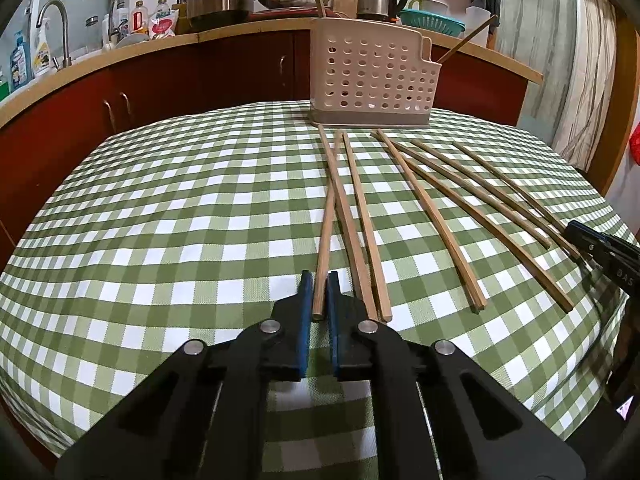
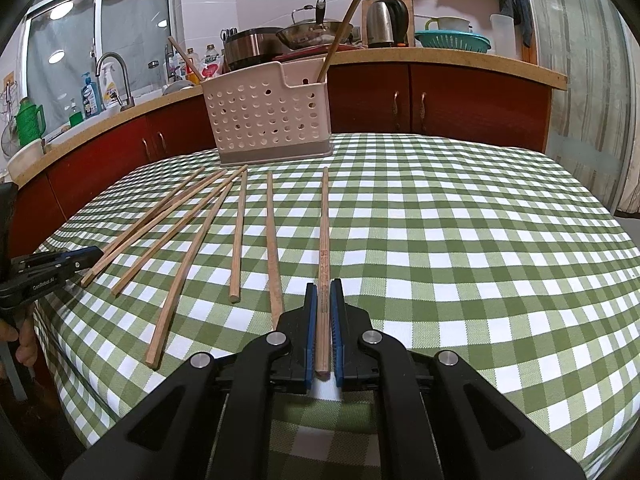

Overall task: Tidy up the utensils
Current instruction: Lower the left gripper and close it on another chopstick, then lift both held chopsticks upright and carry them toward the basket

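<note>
Green checked cloth (image 1: 160,220) covers the table. Thin, light, stiff wooden chopsticks (image 1: 436,216) lie before the holed plastic holder (image 1: 372,80). Left gripper (image 1: 318,304) and right gripper (image 2: 325,308) each pinch one near its end; they may slip.

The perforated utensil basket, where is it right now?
In both wrist views, the utensil basket stands at the table's far edge, just beyond the chopsticks' far tips.

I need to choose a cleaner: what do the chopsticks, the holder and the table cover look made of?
Chopsticks: likely bamboo or wood, unvarnished matte tan with fine grain. Holder: moulded plastic, smooth beige with punched round holes and a grey base. Table cover: woven fabric, matte green-and-white check; the weave shows up close.
</note>
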Available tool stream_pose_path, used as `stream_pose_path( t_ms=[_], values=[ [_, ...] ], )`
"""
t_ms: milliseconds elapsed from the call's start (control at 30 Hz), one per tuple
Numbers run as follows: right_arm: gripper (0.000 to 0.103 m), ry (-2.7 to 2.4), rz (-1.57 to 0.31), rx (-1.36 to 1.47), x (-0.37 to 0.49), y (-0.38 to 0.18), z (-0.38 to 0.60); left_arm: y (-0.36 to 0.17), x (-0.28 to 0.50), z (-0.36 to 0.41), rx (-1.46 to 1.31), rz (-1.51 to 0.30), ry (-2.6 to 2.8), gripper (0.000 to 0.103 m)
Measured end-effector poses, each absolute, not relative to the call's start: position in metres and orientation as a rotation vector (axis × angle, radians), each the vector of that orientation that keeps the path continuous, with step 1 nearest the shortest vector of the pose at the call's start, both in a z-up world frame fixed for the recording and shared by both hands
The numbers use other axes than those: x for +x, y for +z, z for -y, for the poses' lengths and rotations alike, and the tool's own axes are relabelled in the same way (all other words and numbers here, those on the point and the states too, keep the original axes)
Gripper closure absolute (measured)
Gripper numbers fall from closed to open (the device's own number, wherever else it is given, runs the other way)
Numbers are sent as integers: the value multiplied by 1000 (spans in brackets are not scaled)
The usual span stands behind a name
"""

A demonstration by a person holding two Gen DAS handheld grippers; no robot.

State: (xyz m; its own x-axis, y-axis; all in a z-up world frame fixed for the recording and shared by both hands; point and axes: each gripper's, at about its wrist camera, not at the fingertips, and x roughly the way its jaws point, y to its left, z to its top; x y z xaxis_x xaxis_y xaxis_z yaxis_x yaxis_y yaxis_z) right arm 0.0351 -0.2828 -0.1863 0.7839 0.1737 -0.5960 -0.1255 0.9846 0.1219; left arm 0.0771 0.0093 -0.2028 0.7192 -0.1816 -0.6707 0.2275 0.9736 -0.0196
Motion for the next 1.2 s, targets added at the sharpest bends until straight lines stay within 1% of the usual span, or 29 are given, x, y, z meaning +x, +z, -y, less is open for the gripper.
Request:
stream_pose_path(
  t_ms=[367, 833, 1200],
  values=[
    [96, 153, -593, 73, 29, -167, 283, -176, 61, -15, 105, -609, -182, 96],
    [96, 162, -469, 65, 17, -121, 283, -122, 44, -26, 79, -423, -120, 96],
    [96, 164, -371, 63, 7, -81, 280, -80, 33, -31, 68, -330, -113, 96]
  ],
)
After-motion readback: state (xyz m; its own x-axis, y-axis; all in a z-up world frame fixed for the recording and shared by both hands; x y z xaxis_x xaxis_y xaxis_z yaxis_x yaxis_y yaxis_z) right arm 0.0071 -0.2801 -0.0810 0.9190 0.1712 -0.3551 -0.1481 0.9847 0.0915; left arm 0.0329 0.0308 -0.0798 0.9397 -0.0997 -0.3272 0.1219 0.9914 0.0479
